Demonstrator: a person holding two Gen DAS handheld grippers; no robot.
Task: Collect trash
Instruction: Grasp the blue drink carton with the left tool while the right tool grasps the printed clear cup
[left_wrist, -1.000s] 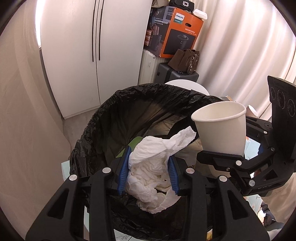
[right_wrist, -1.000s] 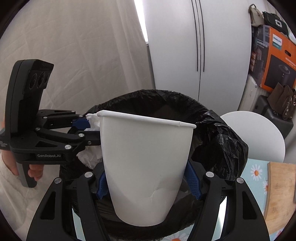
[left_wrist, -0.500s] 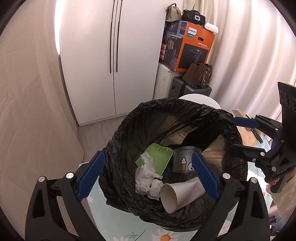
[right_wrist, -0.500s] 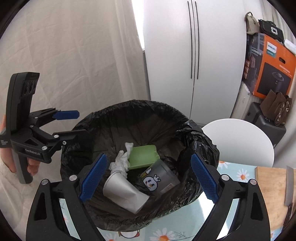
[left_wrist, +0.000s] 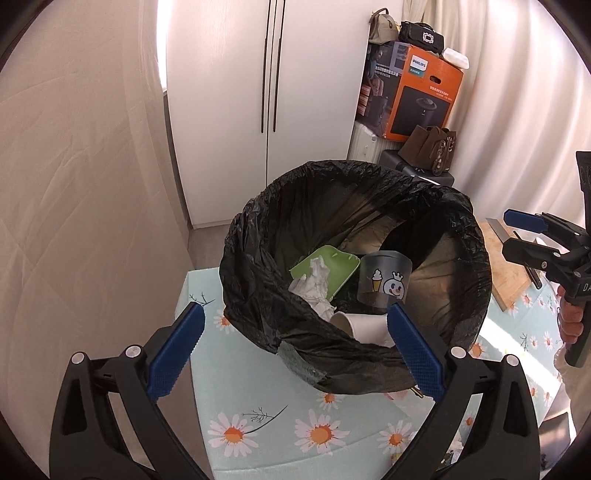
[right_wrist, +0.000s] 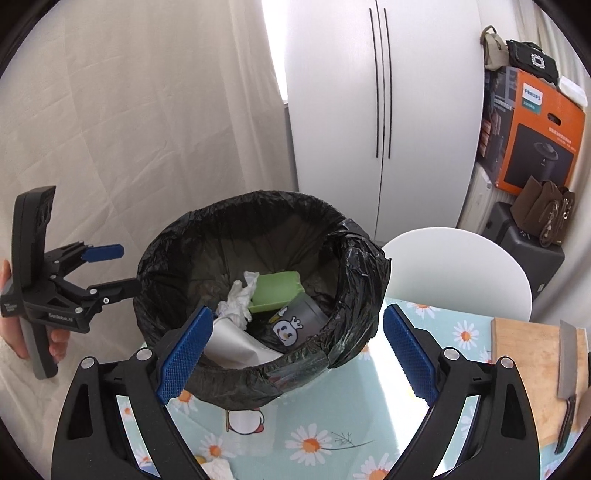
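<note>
Bin (left_wrist: 258, 236) rim beside table (left_wrist: 258, 443) edge.

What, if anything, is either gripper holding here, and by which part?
Nothing. The left gripper and right gripper have just been opening and stand empty; the white paper cup and crumpled tissue lie inside the bin bag.
</note>
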